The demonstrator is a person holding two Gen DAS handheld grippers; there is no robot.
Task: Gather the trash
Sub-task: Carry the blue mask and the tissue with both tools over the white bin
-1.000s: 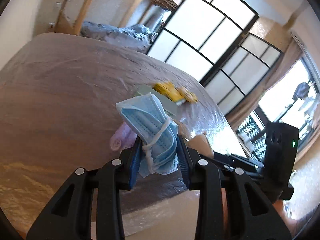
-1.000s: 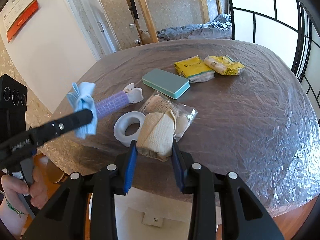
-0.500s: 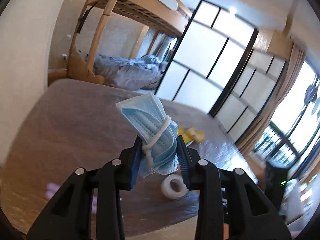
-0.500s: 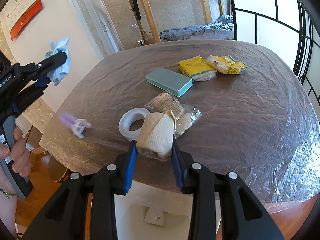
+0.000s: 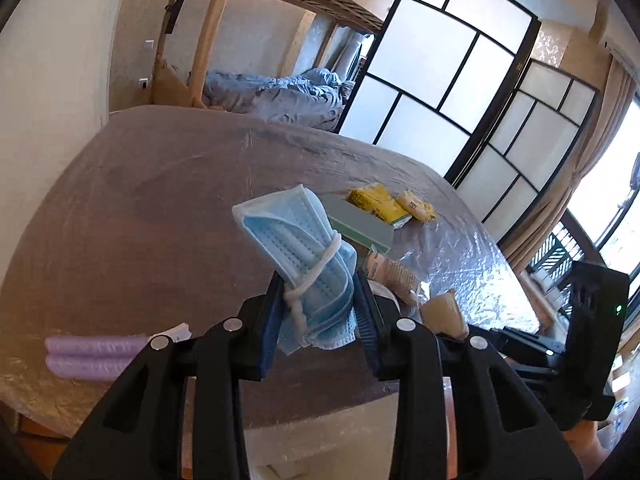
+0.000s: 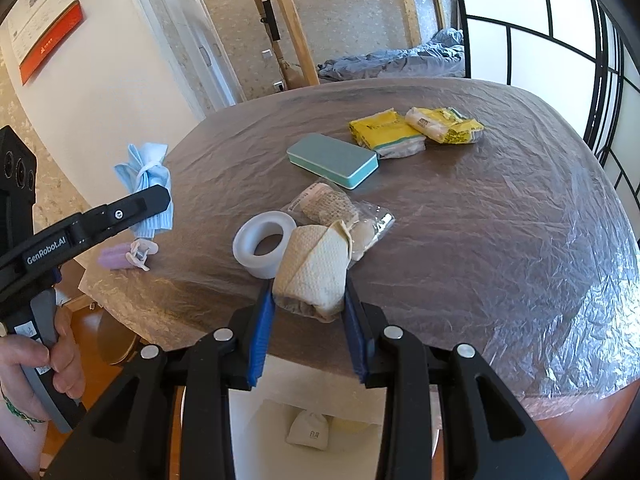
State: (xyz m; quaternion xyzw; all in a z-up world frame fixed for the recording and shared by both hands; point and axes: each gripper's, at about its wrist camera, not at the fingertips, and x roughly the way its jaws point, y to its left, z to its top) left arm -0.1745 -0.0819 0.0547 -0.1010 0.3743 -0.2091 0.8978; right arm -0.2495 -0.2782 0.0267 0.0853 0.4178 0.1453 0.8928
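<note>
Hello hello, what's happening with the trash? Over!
Left gripper shut on blue face mask. Right gripper shut on crumpled paper towel. Nothing blocking either.

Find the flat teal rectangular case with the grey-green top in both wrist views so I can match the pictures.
Left wrist view: the flat teal rectangular case lies just right of centre, partly behind the crumpled blue face mask.
Right wrist view: it lies above centre, fully visible on the table.
Shared landmark: the yellow snack packets sit right beside it in both.
</note>
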